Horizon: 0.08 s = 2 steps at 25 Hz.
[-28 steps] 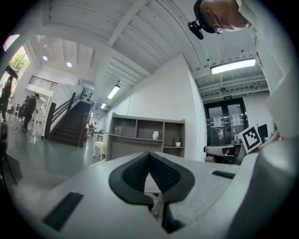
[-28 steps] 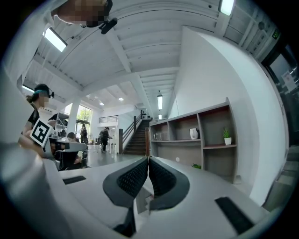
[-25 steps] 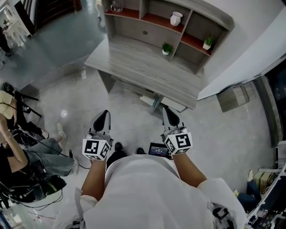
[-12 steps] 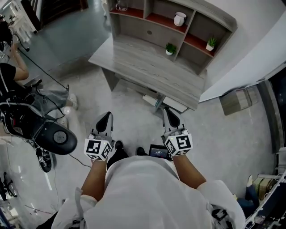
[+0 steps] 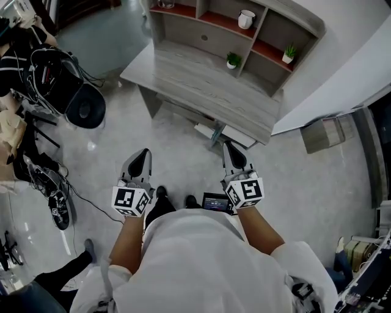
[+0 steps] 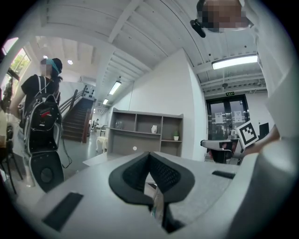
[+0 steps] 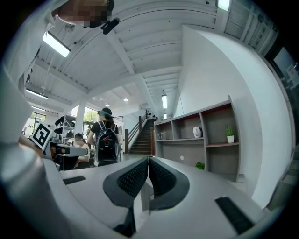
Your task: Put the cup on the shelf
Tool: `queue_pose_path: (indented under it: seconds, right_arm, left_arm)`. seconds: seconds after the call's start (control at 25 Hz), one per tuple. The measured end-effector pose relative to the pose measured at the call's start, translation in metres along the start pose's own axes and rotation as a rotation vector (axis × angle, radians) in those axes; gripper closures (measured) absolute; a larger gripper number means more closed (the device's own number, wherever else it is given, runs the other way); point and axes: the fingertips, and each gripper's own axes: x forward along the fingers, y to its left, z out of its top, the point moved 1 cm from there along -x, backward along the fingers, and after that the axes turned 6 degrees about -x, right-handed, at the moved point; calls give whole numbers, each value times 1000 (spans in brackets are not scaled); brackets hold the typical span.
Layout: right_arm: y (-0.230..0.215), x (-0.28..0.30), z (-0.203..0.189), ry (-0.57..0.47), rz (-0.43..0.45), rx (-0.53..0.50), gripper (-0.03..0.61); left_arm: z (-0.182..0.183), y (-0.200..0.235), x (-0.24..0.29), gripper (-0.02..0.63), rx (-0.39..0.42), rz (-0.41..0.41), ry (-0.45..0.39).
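A black backpack (image 6: 43, 120) has arrived left of the jaws. The left gripper (image 5: 142, 156) and right gripper (image 5: 231, 150) stay closed and empty. Far ahead of them, the white ceramic cup (image 5: 246, 19) apparently already sits on the grey wooden shelf (image 5: 296, 13).

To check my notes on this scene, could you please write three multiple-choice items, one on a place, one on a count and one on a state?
1. Where is the white cup? A on the floor; B in a shelf compartment; C in a claw.
2. How many potted plants are there? A two; B one; C four.
3. How is the left claw? A wide open; B gripping a bottle; C shut and empty.
Key: B, the cup stands in an upper compartment; A, two plants show in the unit; C, its jaws meet with nothing between.
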Motion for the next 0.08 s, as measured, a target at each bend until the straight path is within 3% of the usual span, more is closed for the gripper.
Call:
queue_pose_path:
  seconds: [0.08]
  right_arm:
    - [0,0,-1,0,6,-1,545]
  left_arm:
    - [0,-2,1,604,0,-4,-4]
